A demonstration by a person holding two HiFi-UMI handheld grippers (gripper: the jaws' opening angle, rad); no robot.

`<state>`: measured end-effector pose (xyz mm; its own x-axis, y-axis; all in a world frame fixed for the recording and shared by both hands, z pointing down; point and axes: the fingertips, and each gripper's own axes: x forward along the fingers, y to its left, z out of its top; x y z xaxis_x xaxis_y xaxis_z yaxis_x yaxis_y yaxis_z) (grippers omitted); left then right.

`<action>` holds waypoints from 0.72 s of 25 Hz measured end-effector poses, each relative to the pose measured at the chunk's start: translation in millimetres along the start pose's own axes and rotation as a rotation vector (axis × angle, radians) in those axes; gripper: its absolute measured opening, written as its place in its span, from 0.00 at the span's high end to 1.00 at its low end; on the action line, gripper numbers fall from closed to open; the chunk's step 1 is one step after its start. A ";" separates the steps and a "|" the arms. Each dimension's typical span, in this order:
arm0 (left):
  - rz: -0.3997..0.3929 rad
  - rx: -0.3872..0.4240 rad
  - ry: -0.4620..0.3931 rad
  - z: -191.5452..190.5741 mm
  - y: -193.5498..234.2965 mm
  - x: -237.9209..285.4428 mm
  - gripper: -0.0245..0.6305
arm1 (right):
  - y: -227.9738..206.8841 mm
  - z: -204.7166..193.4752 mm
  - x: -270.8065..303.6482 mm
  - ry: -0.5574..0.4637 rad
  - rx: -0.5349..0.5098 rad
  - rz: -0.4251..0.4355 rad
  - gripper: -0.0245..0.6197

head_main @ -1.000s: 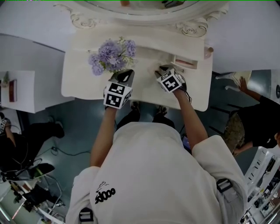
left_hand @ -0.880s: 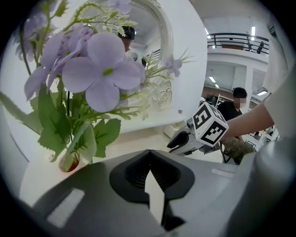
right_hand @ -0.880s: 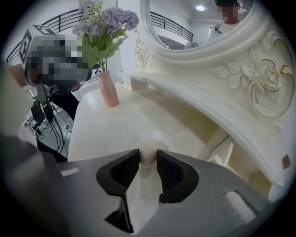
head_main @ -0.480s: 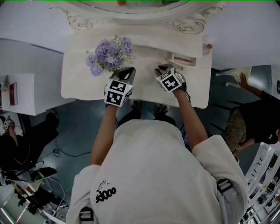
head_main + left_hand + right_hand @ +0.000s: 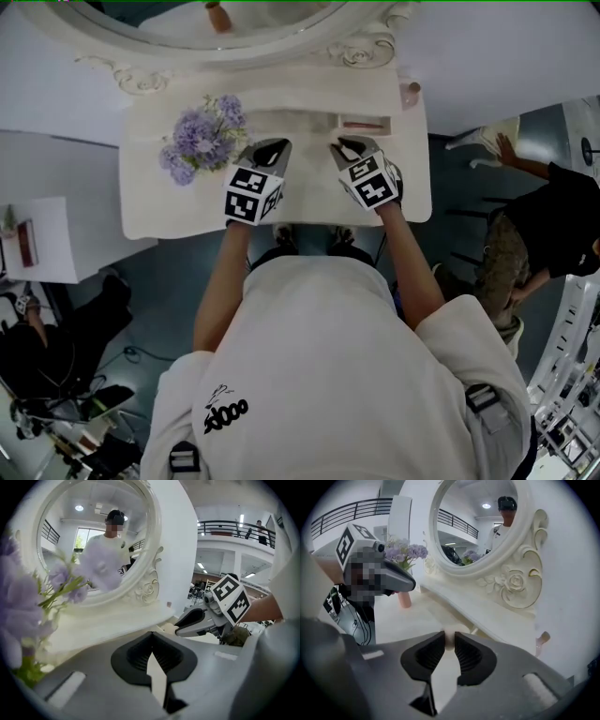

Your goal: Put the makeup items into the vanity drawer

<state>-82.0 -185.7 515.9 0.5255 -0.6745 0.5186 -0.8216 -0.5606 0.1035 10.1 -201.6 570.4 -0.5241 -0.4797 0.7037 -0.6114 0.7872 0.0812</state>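
Note:
In the right gripper view my right gripper [image 5: 449,637] is shut on a small pale cream makeup item [image 5: 449,642]; only its tip shows between the pads. The jaws have just been closing on it. Seen from the head, the right gripper [image 5: 349,147] hangs over the white vanity top [image 5: 150,202], just in front of the small open drawer [image 5: 366,123] with a pink lining. My left gripper [image 5: 270,150] is beside it on the left. Its pads [image 5: 151,637] meet at the tips with nothing between them.
Purple flowers [image 5: 197,136] stand at the left of the top in a pink vase [image 5: 405,597]. The oval mirror [image 5: 216,28] rises behind. A small pink bottle [image 5: 410,94] sits at the back right corner. Another person [image 5: 544,216] stands right of the table.
The right gripper's jaws have closed on the pale item and it has lifted off the table top. The left gripper has moved a little toward the back. The head view has shifted.

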 end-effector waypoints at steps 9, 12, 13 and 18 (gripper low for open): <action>-0.086 0.062 0.003 25.3 -28.4 36.2 0.93 | -63.7 -19.6 -33.6 -0.007 0.135 -0.128 0.85; -0.097 0.068 0.012 27.7 -33.5 44.0 0.93 | -82.1 -34.5 -30.5 0.015 0.197 -0.142 0.84; -0.098 0.068 0.015 27.9 -34.4 46.1 0.93 | -87.7 -39.7 -28.3 0.023 0.219 -0.144 0.84; -0.089 0.061 0.028 27.7 -32.4 52.2 0.93 | -105.5 -53.8 -15.4 0.058 0.291 -0.138 0.83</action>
<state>-21.9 -216.2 516.1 0.5886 -0.6074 0.5335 -0.7564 -0.6466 0.0984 114.6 -256.4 589.0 -0.3955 -0.5445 0.7396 -0.8221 0.5690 -0.0207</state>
